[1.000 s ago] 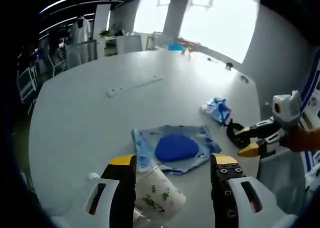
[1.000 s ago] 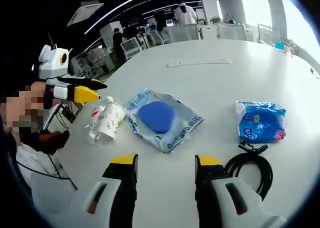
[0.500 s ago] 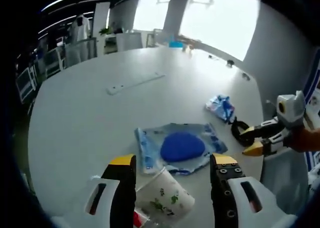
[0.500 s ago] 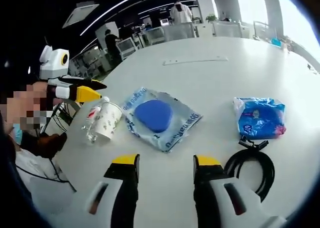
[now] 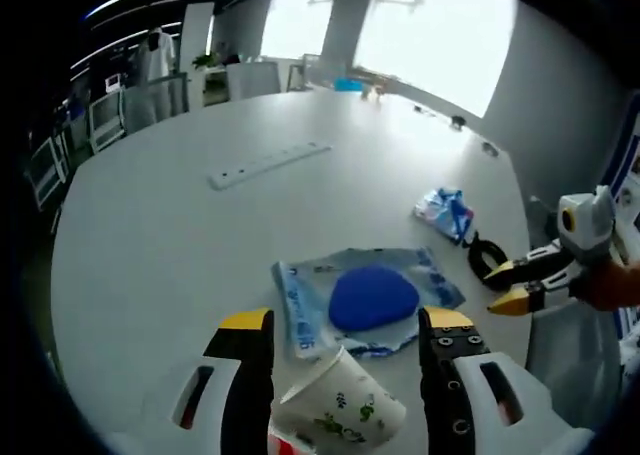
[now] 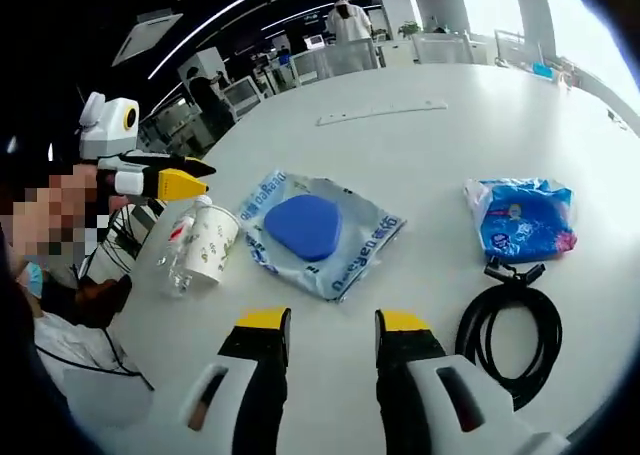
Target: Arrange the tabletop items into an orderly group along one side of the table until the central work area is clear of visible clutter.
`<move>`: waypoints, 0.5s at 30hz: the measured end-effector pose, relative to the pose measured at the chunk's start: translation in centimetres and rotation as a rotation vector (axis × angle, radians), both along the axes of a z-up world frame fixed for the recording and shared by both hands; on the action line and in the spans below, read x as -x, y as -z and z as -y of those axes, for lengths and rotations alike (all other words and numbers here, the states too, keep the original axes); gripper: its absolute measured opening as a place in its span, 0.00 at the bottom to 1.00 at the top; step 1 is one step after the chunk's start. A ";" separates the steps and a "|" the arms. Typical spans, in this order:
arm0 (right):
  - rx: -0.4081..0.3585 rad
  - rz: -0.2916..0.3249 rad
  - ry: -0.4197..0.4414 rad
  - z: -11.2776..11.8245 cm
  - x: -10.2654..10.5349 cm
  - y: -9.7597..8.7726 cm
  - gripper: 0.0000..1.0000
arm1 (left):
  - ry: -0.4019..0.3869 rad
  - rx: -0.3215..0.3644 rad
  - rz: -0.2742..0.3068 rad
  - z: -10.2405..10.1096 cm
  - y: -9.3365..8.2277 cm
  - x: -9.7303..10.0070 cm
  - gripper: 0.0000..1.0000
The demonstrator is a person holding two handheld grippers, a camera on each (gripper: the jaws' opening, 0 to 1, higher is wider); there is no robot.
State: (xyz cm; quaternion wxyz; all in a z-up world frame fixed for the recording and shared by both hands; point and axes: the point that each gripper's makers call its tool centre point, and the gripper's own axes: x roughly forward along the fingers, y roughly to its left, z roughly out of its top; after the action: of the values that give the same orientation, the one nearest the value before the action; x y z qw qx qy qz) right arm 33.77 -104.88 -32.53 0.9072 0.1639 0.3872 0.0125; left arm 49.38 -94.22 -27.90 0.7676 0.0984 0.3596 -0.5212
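Left tool [image 5: 340,325] open, hovering above the printed paper cup [image 5: 340,415], which lies tipped on the tabletop [image 5: 160,225] beside a small bottle [image 6: 180,243]. Right tool [image 6: 330,323] empty, jaws nearly together, aimed at the bagged blue pad [image 6: 305,225]. Tissue pack [image 6: 520,220] and coiled black cable [image 6: 510,325] lie apart. Suggest: close across the cup's body gently; thin wall likely crushes.

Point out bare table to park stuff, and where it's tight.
Free: the wide stretch between the blue pouch and the white strip, and beyond that strip. Some room between the pouch and the wipes pack. Tight: the near edge, with the paper cup, small bottle, pouch and black cable.
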 end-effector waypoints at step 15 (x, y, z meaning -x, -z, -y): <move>-0.038 -0.024 0.044 -0.2 -0.9 1.2 0.25 | 0.022 -0.018 -0.014 0.8 1.3 -1.2 0.54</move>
State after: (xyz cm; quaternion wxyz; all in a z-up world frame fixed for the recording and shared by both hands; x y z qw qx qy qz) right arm 34.68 -104.72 -33.70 0.8992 0.1900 0.3942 -0.0021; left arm 50.55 -95.01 -29.24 0.7582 0.1057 0.3687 -0.5272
